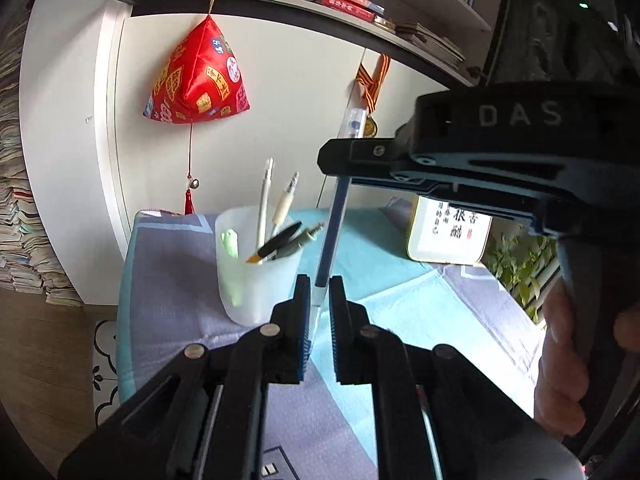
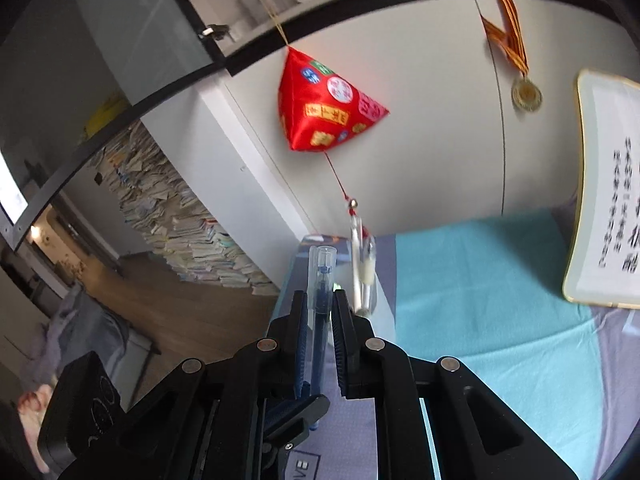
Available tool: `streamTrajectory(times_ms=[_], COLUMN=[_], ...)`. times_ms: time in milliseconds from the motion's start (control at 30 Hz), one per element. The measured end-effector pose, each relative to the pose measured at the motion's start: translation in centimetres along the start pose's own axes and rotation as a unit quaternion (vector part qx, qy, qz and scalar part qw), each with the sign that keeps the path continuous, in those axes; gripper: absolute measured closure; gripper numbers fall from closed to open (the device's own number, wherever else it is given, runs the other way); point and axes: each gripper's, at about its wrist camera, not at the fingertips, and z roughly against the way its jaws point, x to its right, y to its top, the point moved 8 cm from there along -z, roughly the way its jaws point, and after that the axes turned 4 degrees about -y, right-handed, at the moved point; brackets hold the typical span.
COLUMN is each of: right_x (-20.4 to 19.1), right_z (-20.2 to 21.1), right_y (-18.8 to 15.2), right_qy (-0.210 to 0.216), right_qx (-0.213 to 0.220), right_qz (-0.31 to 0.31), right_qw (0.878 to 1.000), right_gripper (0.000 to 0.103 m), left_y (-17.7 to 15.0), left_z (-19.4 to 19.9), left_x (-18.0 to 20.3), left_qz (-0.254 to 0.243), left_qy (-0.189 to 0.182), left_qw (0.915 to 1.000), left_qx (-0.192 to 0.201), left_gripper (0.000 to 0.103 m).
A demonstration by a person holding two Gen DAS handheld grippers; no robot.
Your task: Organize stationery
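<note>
Black fingers of the left gripper (image 1: 319,308) fill the near edge of the left wrist view, drawn almost together on the lower, clear end of a blue pen (image 1: 333,220). That pen is held nearly upright, and its upper part is clamped crosswise by the right gripper (image 1: 340,170), which reaches in from the right, with part of a hand (image 1: 568,360) seen on its handle. In the right wrist view the same pen (image 2: 322,304) lies lengthwise between the narrowed jaws, its clear cap pointing away toward the far wall.

Both grippers are therefore closed on one pen, and the step in hand is judged to be a handover or the pulling of a cap; which cannot be told.

Just left of the pen and slightly farther off, a translucent white cup (image 1: 256,268) stands on the blue and grey cloth (image 1: 420,308), already holding several pens. A framed calligraphy board (image 1: 448,236) stands at the far right.

Next, one grip is likely to be released, and the pen carried left over the cup's open mouth and lowered in, clear of the pens leaning there.
</note>
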Motion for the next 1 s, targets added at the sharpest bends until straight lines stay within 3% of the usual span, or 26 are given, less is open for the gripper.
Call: streamTrajectory(times_ms=[133,233,400,533,567,600,633,700,833,900,1000], right_x=[-2.0,-2.5,-2.8,-2.4,-2.1,-1.9,-1.7,-1.1,0.3,1.5,3.9], right_z=[0.3,-0.3,-1.7,-2.7,-3.0,-3.3,-3.6,-3.7,-0.9,1.1,3.6], right_y=[1.9,3.0,3.2,1.4,0.8,0.2,-0.4,-1.3,-1.8,-2.4,-4.0], right_qy=[-0.054,-0.079,-0.081,-0.076,-0.079,-0.079,-0.076,-0.070,-0.071,-0.083,-0.104], right_qx=[0.060,0.089,0.094,0.083,0.079,0.073,0.064,0.046,0.059,0.059,0.040], right_qz=[0.080,0.105,0.103,0.102,0.104,0.107,0.108,0.096,0.088,0.090,0.094], right_qw=[0.994,0.987,0.987,0.988,0.988,0.988,0.989,0.992,0.992,0.991,0.989], right_gripper=[0.090,0.090,0.089,0.089,0.089,0.088,0.085,0.059,0.046,0.034,0.027], left_y=[1.7,2.7,3.5,2.3,1.8,1.4,1.0,0.3,-0.8,-1.6,-3.0], left_z=[-1.0,-1.4,-1.7,-1.7,-1.6,-1.6,-1.5,-1.0,0.1,0.6,0.8], left_x=[-1.7,-2.9,-4.3,-4.6,-4.7,-4.8,-4.9,-4.8,-3.2,-1.8,0.6], left_qz=[0.008,0.029,0.046,0.041,0.041,0.044,0.047,0.050,0.037,0.029,0.005], left_qy=[0.005,0.001,0.007,0.016,0.021,0.025,0.026,0.023,0.026,0.016,0.011], left_qw=[0.9999,0.9993,0.9984,0.9989,0.9989,0.9987,0.9985,0.9984,0.9990,0.9994,0.9996], left_qx=[0.009,0.026,0.032,0.018,0.012,0.007,0.005,0.008,0.002,-0.006,-0.027], left_gripper=[0.097,0.097,0.097,0.096,0.091,0.080,0.073,0.057,0.043,0.041,0.038])
